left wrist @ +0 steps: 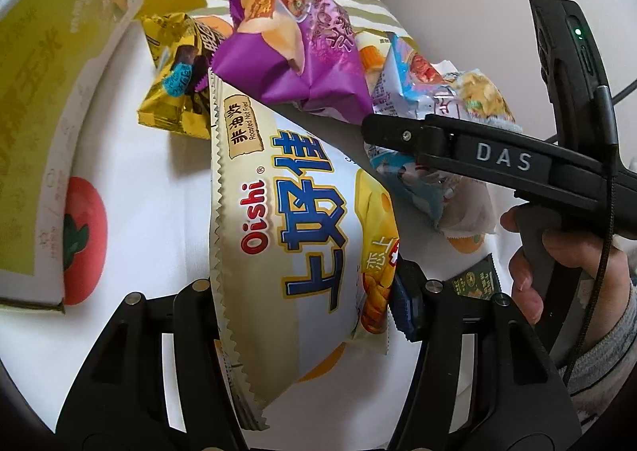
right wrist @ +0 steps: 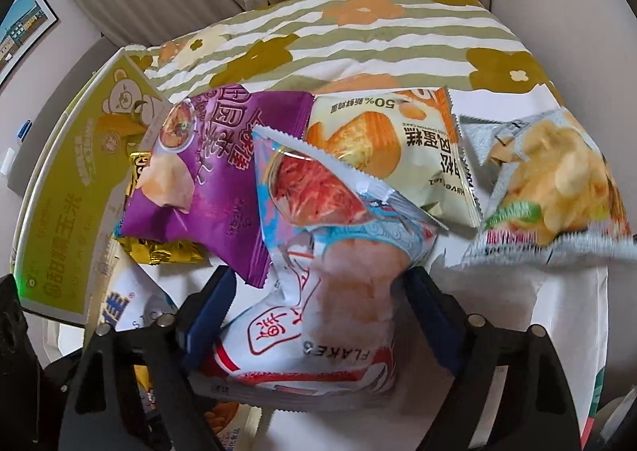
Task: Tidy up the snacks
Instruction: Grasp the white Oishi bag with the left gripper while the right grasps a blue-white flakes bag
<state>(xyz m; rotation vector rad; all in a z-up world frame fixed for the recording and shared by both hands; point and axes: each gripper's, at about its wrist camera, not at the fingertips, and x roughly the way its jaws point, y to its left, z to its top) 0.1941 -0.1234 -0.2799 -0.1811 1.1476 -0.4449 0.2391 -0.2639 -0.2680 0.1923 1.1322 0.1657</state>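
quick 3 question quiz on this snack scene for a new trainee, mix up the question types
1. True or false: the left gripper grips the Oishi bag.
2. Which bag do the right gripper's jaws close on? A) purple bag B) blue and white FLAKES bag C) gold bag
3. Fill in: the yellow-green box lies to the ____ of the snack pile in both views.

Key: 1 true. 2 B, the FLAKES bag; the purple bag and gold bag lie loose on the table. 3 left.
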